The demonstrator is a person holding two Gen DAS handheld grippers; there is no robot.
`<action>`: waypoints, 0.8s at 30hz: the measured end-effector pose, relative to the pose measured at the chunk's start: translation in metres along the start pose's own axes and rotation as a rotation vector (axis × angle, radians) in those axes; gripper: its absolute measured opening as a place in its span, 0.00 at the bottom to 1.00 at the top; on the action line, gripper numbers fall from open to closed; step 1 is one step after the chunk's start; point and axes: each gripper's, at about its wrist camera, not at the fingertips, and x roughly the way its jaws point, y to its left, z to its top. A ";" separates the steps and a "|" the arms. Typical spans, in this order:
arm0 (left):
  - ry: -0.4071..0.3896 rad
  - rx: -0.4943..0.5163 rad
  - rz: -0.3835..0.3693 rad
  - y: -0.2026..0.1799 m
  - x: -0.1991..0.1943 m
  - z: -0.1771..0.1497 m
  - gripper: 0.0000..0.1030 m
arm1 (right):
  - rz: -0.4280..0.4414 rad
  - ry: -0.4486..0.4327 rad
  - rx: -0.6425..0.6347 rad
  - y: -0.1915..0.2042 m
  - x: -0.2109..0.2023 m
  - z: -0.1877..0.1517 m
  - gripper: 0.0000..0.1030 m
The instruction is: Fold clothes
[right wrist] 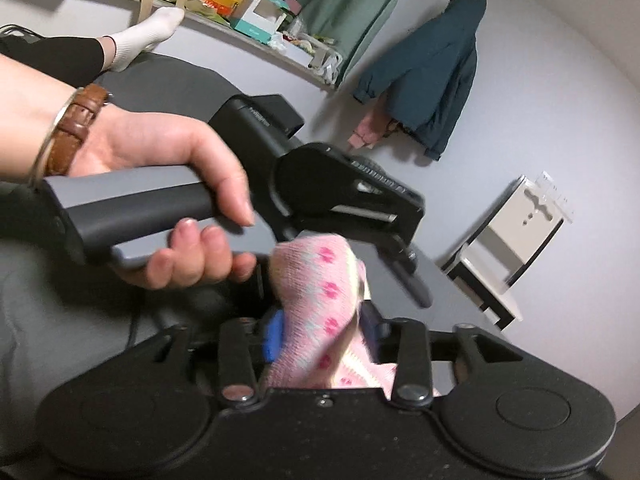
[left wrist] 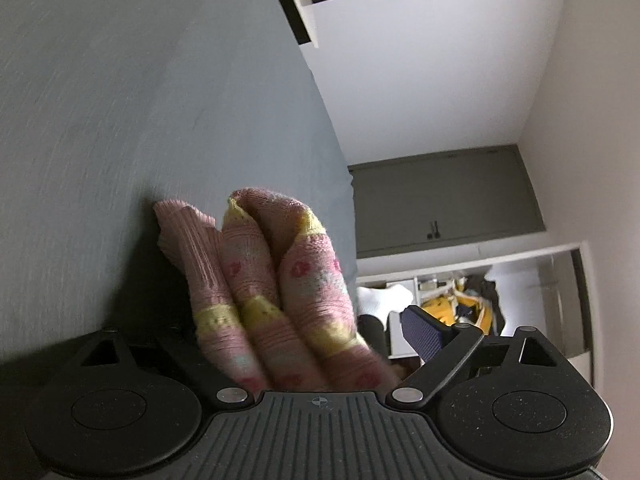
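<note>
The pink knitted socks (right wrist: 316,300) — yellow-banded, dotted with darker pink marks — sit bunched between the two claws above the grey bed sheet (left wrist: 120,120). The right gripper (right wrist: 320,332) has its blue-padded fingers (right wrist: 274,338) pressed in on the fabric from both sides. The left gripper (left wrist: 320,332) stands wide apart in its own view; the socks (left wrist: 272,280) fill the gap, but whether its fingers pinch them I cannot tell. The person's left hand (right wrist: 160,184), a brown leather watch strap (right wrist: 74,128) on the wrist, grips that tool's grey handle — a white-socked foot (right wrist: 144,36) rests beyond.
</note>
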 end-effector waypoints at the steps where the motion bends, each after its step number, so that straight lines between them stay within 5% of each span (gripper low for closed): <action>1: 0.004 0.025 0.026 -0.002 0.001 -0.001 0.79 | 0.014 0.004 0.020 -0.002 -0.002 -0.002 0.57; 2: 0.008 0.051 0.052 -0.004 0.003 -0.001 0.73 | 0.034 0.008 0.045 -0.006 -0.006 -0.003 0.59; 4: 0.013 0.099 0.102 -0.008 0.005 -0.003 0.45 | 0.063 0.016 0.107 -0.021 -0.015 -0.004 0.74; 7: 0.001 0.166 0.149 -0.013 0.002 -0.002 0.30 | 0.031 0.032 0.228 -0.055 -0.032 -0.014 0.88; 12: -0.046 0.474 0.280 -0.054 0.006 -0.011 0.23 | -0.039 0.154 0.624 -0.137 -0.040 -0.056 0.96; 16: -0.109 0.734 0.395 -0.095 0.003 -0.033 0.22 | 0.021 0.259 1.045 -0.193 -0.029 -0.111 0.96; 20: -0.125 0.815 0.448 -0.109 -0.011 -0.041 0.21 | 0.158 0.248 1.348 -0.215 -0.018 -0.152 0.96; 24: -0.141 0.760 0.468 -0.095 -0.034 -0.024 0.21 | 0.255 0.254 1.425 -0.214 0.003 -0.167 0.96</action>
